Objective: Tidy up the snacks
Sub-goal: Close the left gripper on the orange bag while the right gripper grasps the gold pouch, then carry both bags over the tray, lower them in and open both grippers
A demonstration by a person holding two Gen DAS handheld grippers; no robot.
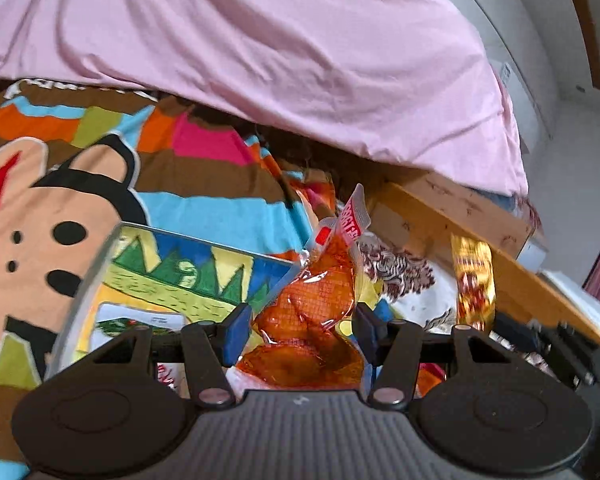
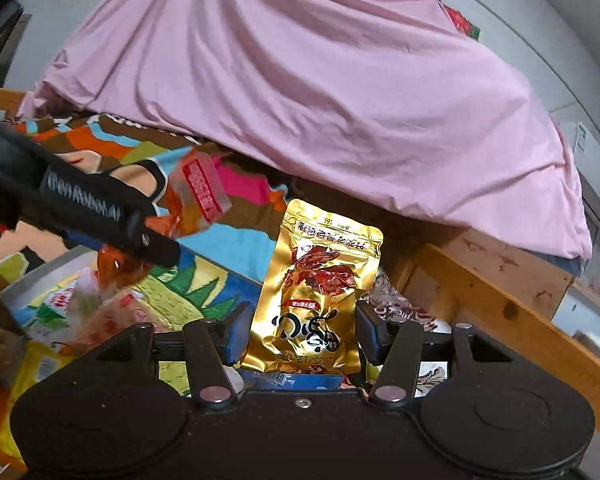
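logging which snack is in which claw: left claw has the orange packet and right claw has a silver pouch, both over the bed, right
Not quite. The pouch in the right claw is gold, not silver, as the right wrist view shows. The rest holds: the left claw grips the orange packet, and both are over the bed.

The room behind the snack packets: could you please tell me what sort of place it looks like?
Most likely a bedroom at home. A pink sheet is draped over a heap on a bed, a bright cartoon blanket covers the mattress, and a wooden bed frame runs along the edge.
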